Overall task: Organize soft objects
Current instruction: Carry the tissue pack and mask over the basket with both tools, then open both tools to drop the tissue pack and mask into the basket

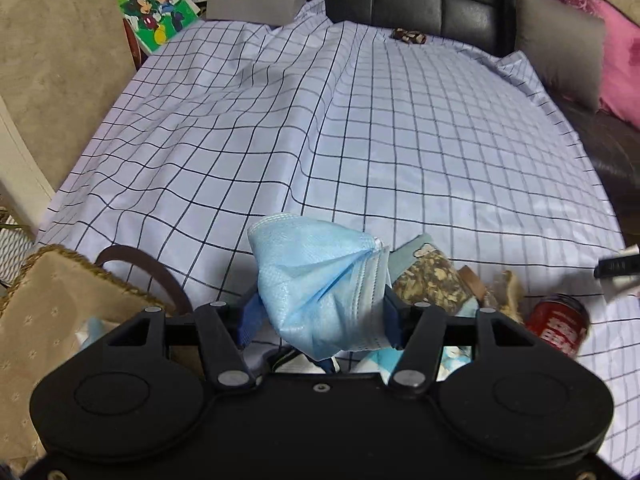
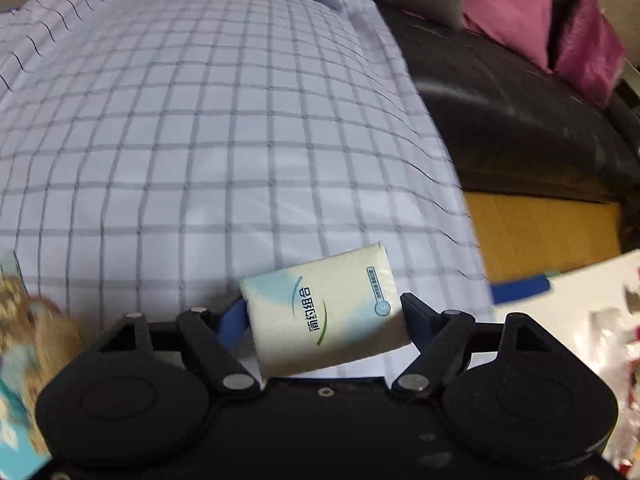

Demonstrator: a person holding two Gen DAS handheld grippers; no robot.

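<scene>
I'm clamping the left gripper (image 1: 320, 312) on a limp, featherlight face mask (image 1: 320, 284); the right gripper (image 2: 324, 320) is squeezing a soft tissue pack (image 2: 324, 312) across its middle, lower centre.

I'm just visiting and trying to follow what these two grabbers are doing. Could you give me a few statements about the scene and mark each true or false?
1. The left gripper holds a crumpled blue face mask. True.
2. The right gripper has a red can between its fingers. False: a white tissue pack with printed writing sits there.
3. The checked cloth is white with dark grid lines. True.
4. The woven basket lies to the right of the mask in the left view. False: it is at the lower left.
5. A pink cushion rests on the dark sofa. True.
</scene>
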